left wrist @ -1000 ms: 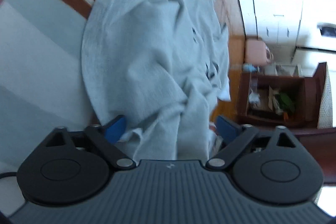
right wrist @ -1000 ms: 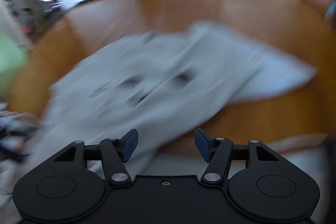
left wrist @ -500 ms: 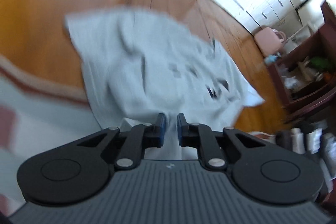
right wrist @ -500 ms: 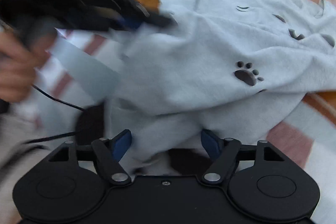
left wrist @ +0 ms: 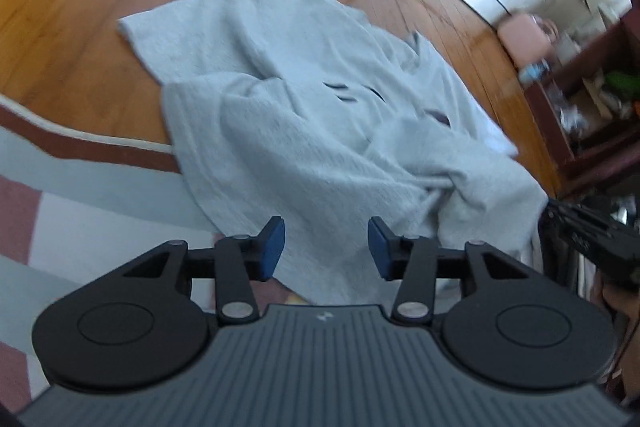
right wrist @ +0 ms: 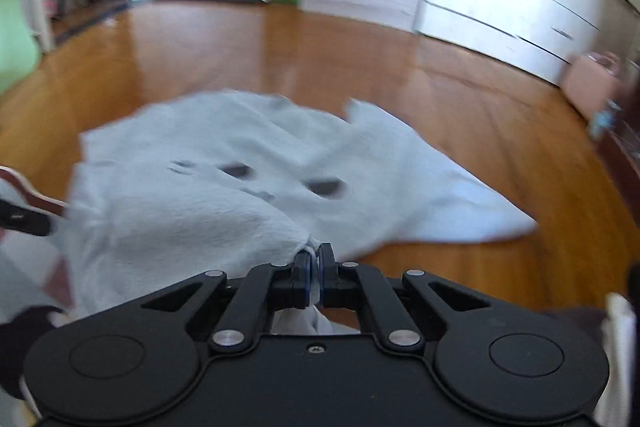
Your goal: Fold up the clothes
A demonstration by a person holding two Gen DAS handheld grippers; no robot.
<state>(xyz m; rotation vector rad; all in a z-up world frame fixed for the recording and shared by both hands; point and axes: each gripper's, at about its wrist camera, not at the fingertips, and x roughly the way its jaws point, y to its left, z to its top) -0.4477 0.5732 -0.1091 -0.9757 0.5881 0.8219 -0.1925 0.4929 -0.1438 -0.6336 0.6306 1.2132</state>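
Because the grey garment [left wrist: 304, 131] is soft and limp, it sags from any 1 pinch. The right tool [right wrist: 314, 269] is clamped on a bunched edge at lower centre; the left tool [left wrist: 326, 247] gapes empty and best takes a hem.

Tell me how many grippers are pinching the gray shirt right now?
1. The right hand-held gripper is shut on the gray shirt's near edge. The left hand-held gripper is open above the shirt's hem, pinching nothing.
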